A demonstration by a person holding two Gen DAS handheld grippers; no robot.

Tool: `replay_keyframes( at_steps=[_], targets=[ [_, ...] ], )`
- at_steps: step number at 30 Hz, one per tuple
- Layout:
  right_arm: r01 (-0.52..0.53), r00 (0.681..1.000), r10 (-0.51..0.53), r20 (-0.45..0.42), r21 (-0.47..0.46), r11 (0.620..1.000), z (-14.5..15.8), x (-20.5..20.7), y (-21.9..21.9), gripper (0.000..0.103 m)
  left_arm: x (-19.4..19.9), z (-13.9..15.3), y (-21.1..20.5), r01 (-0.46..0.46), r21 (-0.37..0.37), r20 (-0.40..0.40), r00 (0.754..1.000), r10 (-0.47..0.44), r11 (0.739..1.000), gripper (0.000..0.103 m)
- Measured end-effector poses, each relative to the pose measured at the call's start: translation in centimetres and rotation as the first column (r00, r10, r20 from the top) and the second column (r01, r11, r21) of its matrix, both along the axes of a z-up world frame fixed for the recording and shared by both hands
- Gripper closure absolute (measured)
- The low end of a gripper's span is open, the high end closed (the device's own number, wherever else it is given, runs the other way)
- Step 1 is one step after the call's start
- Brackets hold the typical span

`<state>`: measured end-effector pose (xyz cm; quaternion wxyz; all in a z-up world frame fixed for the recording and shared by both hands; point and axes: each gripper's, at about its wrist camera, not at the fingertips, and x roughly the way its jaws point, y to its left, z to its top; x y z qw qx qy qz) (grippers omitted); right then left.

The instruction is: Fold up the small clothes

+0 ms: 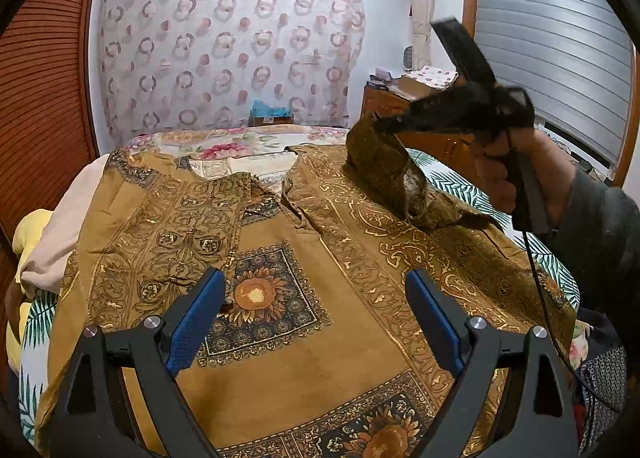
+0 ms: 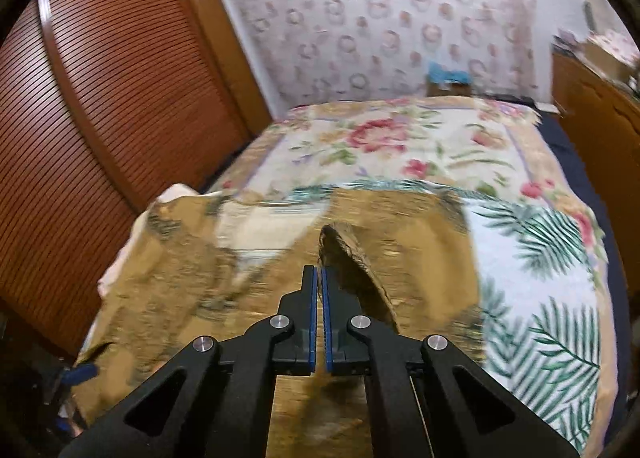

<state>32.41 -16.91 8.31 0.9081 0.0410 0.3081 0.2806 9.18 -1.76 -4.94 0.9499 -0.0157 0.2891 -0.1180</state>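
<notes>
1. Shirt (image 1: 280,258) lay spread flat on the bed (image 2: 400,137), front side up, its collar toward the far wall and its hem nearest me.
2. It was brown-gold cloth with scrollwork bands and dark squares holding sunflower prints down the middle.
3. My left jaws (image 1: 316,314) stood released and wide apart over the lower middle of the shirt, one blue pad on either side of a sunflower square, with nothing between them.
4. Whether those pads touched the cloth I could not tell.
5. My right jaws (image 2: 319,278) were clenched on the sleeve (image 1: 384,161) at the shirt's right side, the blue pads all but meeting with a dark edge of cloth pinched at their tips.
6. From the left wrist view, the sleeve rose off the bed in a peak up to the right jaws' tip, its dull underside showing, while the rest of the shirt stayed flat.
7. My hand (image 1: 516,173) gripped the right tool's handle beside the raised sleeve, a dark cuff behind it.
8. Under the shirt lay a bedsheet (image 2: 540,258) printed with green palm leaves, and beyond it a flowered quilt.
9. A slatted wooden wardrobe (image 2: 120,97) stood along the left of the bed.
10. A patterned curtain (image 1: 224,45) hung on the far wall.
11. The right wrist view was blurred.
</notes>
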Motion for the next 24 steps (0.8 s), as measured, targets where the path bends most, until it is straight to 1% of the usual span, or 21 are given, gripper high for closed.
replay_keyframes(
  at_steps=[2, 3, 4, 5, 6, 10, 12, 15, 17, 21, 24],
  targets=[
    [-0.034, 0.999, 0.033, -0.02, -0.023, 0.999, 0.2, -0.2, 1.3, 0.097, -0.1, 0.0, 0.1, -0.002, -0.003, -0.001, 1.0, 0.002, 1.0, 0.011],
    [-0.041, 0.999, 0.04, -0.028, -0.039, 0.998, 0.1, -0.3, 1.8, 0.088, -0.1, 0.0, 0.1, -0.003, -0.003, -0.001, 1.0, 0.003, 1.0, 0.011],
    [-0.041, 0.999, 0.04, -0.031, -0.05, 0.998, 0.0, -0.4, 2.1, 0.073, -0.2, 0.0, 0.2, -0.003, -0.003, -0.001, 1.0, 0.003, 1.0, 0.011],
    [-0.046, 0.999, 0.044, -0.031, -0.047, 0.998, -0.1, -0.6, 2.2, 0.067, -0.2, 0.0, 0.2, -0.003, -0.003, -0.001, 1.0, 0.003, 1.0, 0.011],
    [-0.054, 0.998, 0.053, -0.027, -0.041, 0.998, -0.1, -0.7, 2.0, 0.065, -0.3, 0.0, 0.3, -0.003, -0.003, -0.001, 1.0, 0.003, 1.0, 0.011],
    [-0.039, 0.999, 0.039, -0.002, -0.062, 0.997, 0.3, -1.4, 0.8, 0.065, -0.2, -0.1, 0.6, -0.006, -0.009, -0.006, 1.0, 0.006, 1.0, 0.011],
    [-0.024, 1.0, 0.024, -0.005, -0.084, 0.996, 0.2, -1.7, -0.4, 0.065, -0.2, 0.0, 0.6, -0.007, -0.011, -0.004, 1.0, 0.006, 1.0, 0.011],
    [0.012, 1.0, -0.016, -0.022, -0.163, 0.987, -1.5, -2.1, -2.1, 0.065, -0.2, -0.1, 0.7, -0.007, -0.013, -0.003, 1.0, 0.007, 1.0, 0.011],
    [0.024, 0.999, -0.032, -0.043, -0.193, 0.981, -2.9, -2.4, -3.4, 0.065, -0.2, -0.1, 0.7, -0.007, -0.014, -0.004, 1.0, 0.007, 1.0, 0.011],
    [0.032, 0.994, -0.051, -0.093, -0.201, 0.979, -5.4, -2.9, -5.3, 0.065, -0.2, -0.2, 0.8, -0.01, -0.013, -0.011, 1.0, 0.01, 1.0, 0.011],
    [0.024, 0.992, -0.053, -0.117, -0.234, 0.972, -6.9, -2.8, -5.3, 0.065, 0.1, -0.3, 1.0, -0.012, -0.011, -0.02, 1.0, 0.012, 1.0, 0.011]
  ],
)
